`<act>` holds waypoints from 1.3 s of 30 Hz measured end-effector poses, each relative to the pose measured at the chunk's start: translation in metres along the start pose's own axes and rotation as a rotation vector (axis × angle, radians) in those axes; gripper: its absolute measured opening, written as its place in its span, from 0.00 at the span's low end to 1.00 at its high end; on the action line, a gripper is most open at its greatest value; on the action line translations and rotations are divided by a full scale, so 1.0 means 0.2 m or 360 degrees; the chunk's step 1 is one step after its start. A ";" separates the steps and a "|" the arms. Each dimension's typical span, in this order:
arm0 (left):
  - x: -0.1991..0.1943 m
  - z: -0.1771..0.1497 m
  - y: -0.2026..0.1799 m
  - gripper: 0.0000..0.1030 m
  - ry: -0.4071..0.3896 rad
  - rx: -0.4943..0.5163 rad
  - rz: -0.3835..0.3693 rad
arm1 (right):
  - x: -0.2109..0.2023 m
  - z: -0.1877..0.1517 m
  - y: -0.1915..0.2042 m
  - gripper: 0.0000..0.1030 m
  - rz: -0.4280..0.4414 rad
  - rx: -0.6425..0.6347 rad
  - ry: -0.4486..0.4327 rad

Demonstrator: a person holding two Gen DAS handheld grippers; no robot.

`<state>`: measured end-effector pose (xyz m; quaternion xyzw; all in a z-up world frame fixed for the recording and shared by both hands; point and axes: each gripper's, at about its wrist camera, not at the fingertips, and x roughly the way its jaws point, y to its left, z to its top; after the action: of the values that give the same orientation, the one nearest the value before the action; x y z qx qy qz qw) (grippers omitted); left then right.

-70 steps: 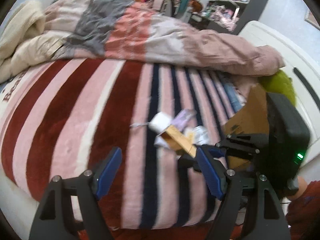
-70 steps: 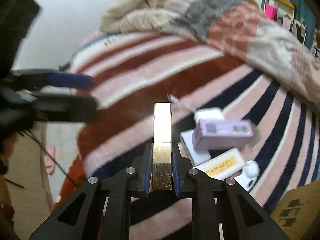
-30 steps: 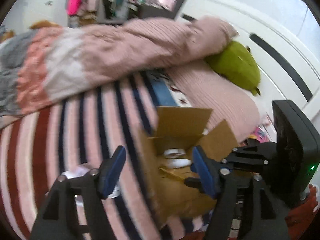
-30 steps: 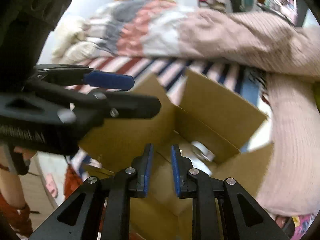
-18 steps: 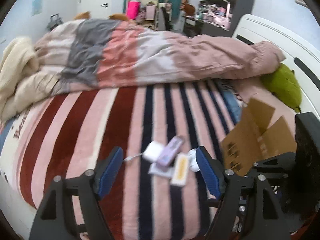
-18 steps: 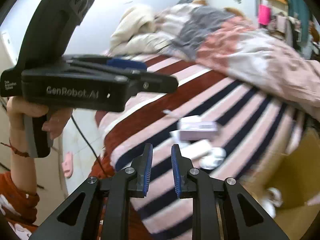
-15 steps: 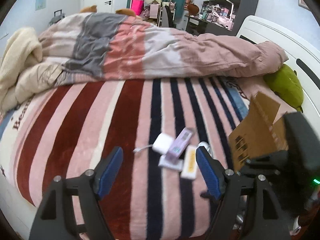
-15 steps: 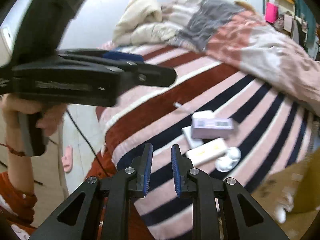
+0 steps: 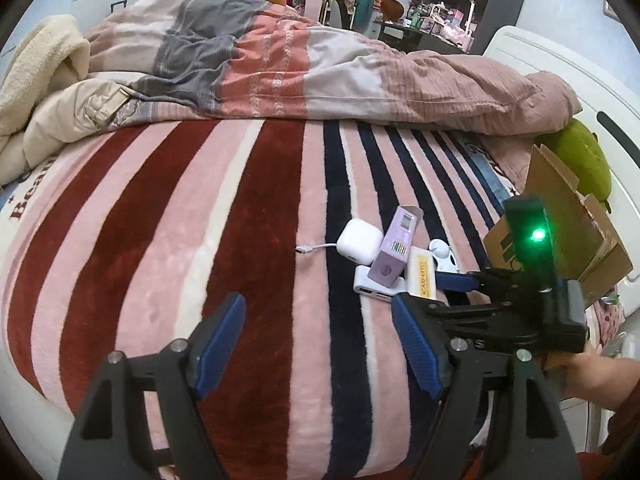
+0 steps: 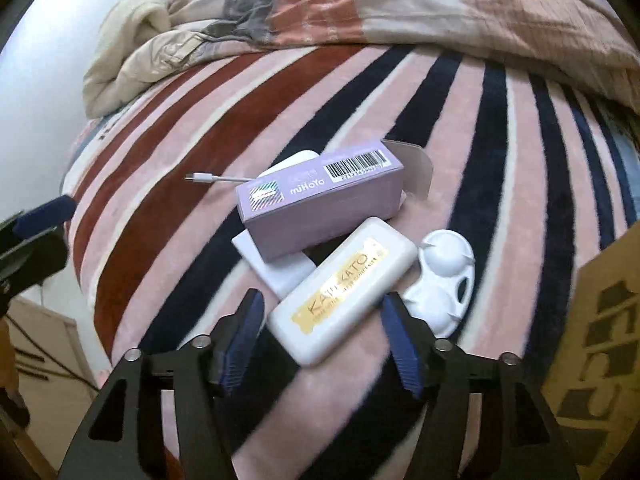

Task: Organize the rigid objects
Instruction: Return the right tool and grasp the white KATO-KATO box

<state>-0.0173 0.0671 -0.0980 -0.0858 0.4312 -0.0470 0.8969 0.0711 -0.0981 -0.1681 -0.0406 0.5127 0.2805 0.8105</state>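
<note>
Here we hold the right gripper (image 10: pixel 322 340) with jaws spread wide, empty, straddling the near end of the white KATO case (image 10: pixel 343 289) on the striped blanket (image 10: pixel 420 92). Just beyond the case lies the purple box (image 10: pixel 316 200), the white palette (image 10: pixel 444 282) beside it. Our left gripper (image 9: pixel 318 344) hangs wide open, empty.

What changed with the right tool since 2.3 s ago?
The right tool let go of the gold bar-shaped box at the cardboard box, returned to the pile, and now stands open around the white case with the gold label. The left tool stayed open.
</note>
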 end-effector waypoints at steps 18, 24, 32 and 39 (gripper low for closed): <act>0.02 0.00 -0.07 0.71 0.0045 0.0042 0.0022 | -0.11 -0.16 -0.11 0.33 -0.0016 -0.0112 0.0025; 0.03 -0.01 -0.10 0.71 0.0065 0.0076 0.0033 | -0.16 -0.22 -0.15 0.33 -0.0022 -0.0091 0.0054; 0.04 0.00 -0.12 0.71 0.0079 0.0084 -0.0002 | -0.10 -0.17 -0.10 0.32 -0.0134 -0.0119 -0.0022; 0.01 0.05 -0.18 0.71 0.0092 0.0083 -0.0262 | -0.21 -0.16 0.08 0.30 -0.0070 -0.0392 -0.0163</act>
<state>-0.0080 0.0332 -0.0859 -0.0962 0.4471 -0.1344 0.8791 0.0242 -0.1143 -0.1437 -0.1366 0.4313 0.3252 0.8304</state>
